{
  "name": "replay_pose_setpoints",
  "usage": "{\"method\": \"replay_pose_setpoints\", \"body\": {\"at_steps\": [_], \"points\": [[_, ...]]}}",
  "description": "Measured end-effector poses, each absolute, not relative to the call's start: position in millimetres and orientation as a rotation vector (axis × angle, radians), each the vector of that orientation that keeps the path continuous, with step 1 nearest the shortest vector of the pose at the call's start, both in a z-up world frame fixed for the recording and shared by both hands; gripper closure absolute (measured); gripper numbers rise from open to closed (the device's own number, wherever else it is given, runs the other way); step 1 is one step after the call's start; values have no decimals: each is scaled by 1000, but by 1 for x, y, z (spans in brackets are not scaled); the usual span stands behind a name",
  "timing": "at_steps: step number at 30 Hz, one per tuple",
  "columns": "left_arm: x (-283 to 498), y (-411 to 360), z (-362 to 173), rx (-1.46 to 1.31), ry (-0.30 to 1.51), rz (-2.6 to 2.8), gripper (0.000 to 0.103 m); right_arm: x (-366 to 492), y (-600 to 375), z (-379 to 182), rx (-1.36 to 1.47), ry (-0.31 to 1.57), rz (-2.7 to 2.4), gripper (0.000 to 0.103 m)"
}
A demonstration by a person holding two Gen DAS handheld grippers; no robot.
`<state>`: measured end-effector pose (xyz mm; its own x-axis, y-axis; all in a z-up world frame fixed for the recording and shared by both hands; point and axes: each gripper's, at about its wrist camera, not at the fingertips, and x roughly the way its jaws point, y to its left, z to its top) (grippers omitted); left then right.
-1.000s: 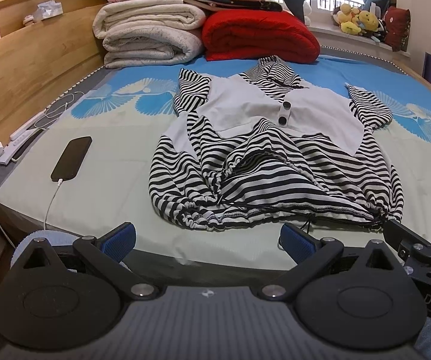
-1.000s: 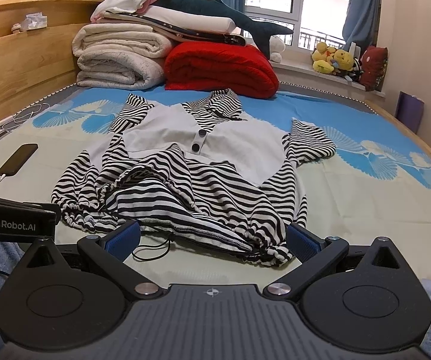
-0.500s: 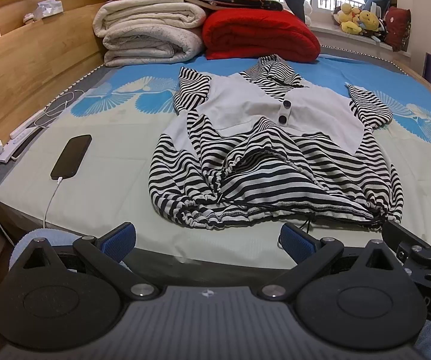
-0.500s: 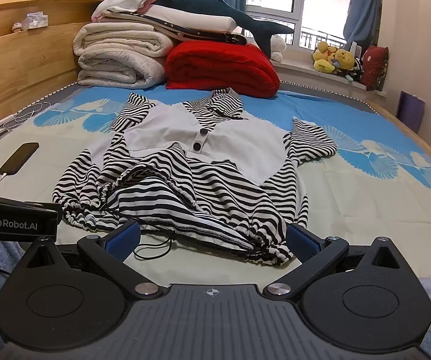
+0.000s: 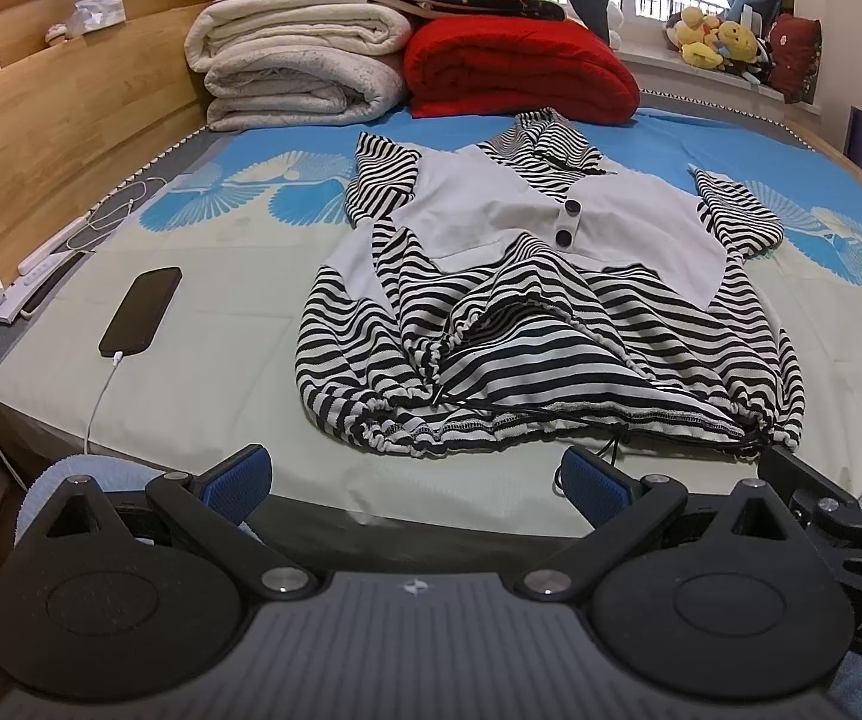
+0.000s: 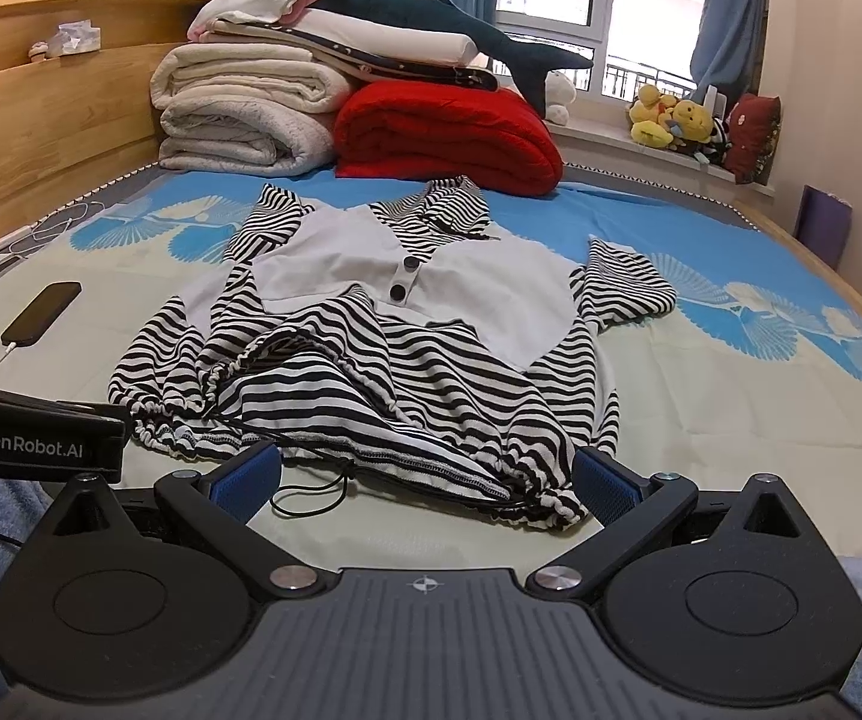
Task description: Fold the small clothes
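We hold both tongs wide and empty at the bed's near edge, the striped top lying collar-away toward twelve o'clock, its hem probably nearer the right tongs than the left tongs.

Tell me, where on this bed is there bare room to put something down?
Bare sheet lies between the phone and the striped top, and right of the top toward the bed edge. The head end is crowded with folded blankets and a red quilt.
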<state>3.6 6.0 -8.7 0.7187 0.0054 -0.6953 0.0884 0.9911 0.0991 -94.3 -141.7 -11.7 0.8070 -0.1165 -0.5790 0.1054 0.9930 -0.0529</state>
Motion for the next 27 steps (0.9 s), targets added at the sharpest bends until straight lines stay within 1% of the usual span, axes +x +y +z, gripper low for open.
{"method": "replay_pose_setpoints", "body": {"at_steps": [21,27], "points": [[6,9,-11,121,773,-51,0,-94,-141,-14,-16,629,-114,1],[24,14,-16,148,742,-71,0,-76,-161,-17,-14,629,-132,1]]}}
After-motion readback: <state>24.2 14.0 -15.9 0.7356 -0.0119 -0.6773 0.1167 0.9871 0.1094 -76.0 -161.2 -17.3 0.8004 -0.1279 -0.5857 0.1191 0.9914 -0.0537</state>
